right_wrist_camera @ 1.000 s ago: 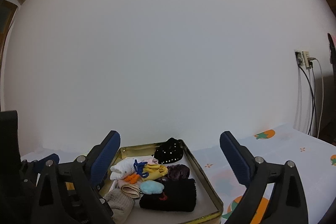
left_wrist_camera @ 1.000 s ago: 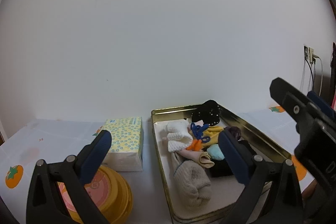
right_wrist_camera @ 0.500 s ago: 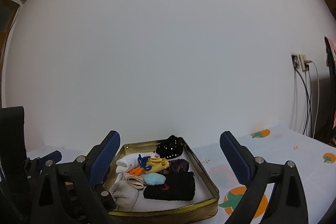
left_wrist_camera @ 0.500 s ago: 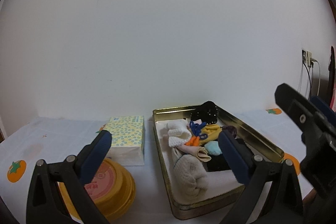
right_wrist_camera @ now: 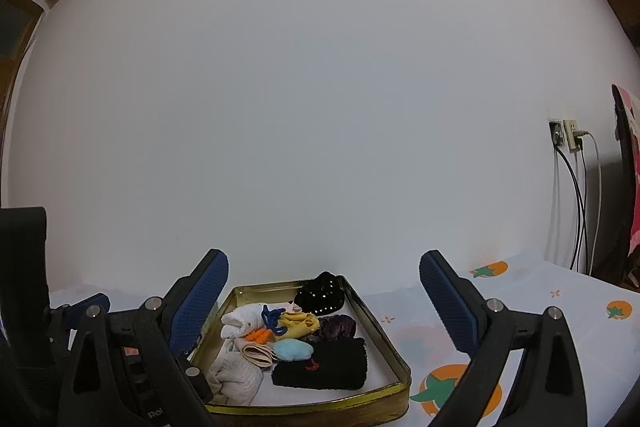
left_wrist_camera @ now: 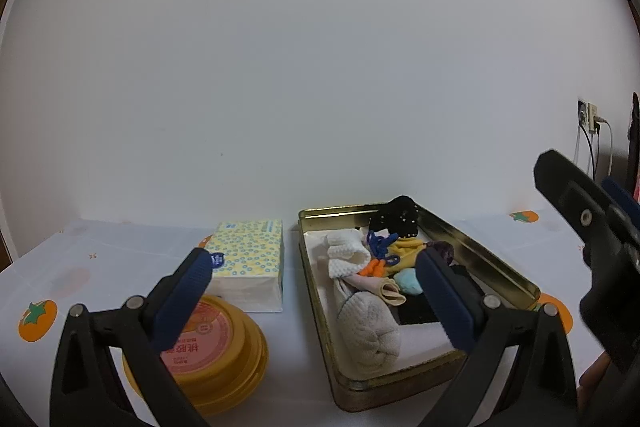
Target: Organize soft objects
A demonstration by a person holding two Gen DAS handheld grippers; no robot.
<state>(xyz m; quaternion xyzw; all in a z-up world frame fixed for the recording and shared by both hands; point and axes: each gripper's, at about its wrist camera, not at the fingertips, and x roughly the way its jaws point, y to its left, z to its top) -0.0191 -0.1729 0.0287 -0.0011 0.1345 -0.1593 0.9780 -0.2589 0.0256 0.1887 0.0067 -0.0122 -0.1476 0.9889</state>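
Sitting all together in the gold tin (right_wrist_camera: 400, 367), the soft things (right_wrist_camera: 292, 335) are looking nearly tidied, while the left gripper (left_wrist_camera: 316, 287) and right gripper (right_wrist_camera: 324, 299) are hanging wide apart, holding nothing.
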